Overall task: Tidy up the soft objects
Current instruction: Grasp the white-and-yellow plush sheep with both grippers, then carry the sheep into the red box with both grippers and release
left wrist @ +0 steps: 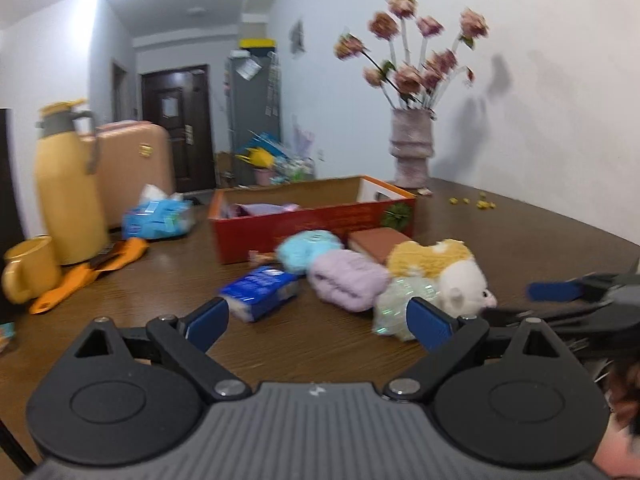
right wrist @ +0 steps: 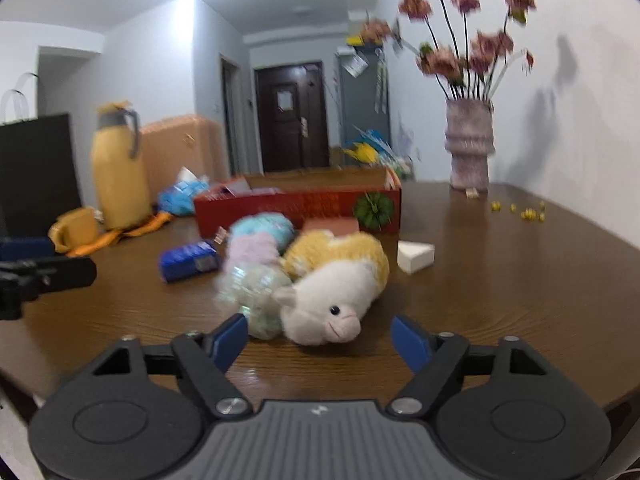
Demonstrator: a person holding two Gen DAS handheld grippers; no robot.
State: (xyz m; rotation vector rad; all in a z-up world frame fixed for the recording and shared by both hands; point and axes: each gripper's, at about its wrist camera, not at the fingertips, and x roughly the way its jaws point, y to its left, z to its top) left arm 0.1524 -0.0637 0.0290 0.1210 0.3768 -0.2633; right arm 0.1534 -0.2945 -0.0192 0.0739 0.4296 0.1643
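left wrist view: a red cardboard box (left wrist: 312, 220), yellow flask (left wrist: 68, 196) and mug (left wrist: 30, 268) stand on the brown wooden table (left wrist: 520, 248); the left tongs (left wrist: 320, 318) gape empty, a lilac fluffy bundle (left wrist: 348, 280) just ahead.

right wrist view: a white foam wedge (right wrist: 415, 256) lies apart; the right tongs (right wrist: 320, 340) are open, a white-and-yellow plush lamb (right wrist: 336, 292) just beyond, untouched.

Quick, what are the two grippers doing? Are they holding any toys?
Left gripper: open, holding nothing.
Right gripper: open, holding nothing; the plush toy lies just ahead of it.
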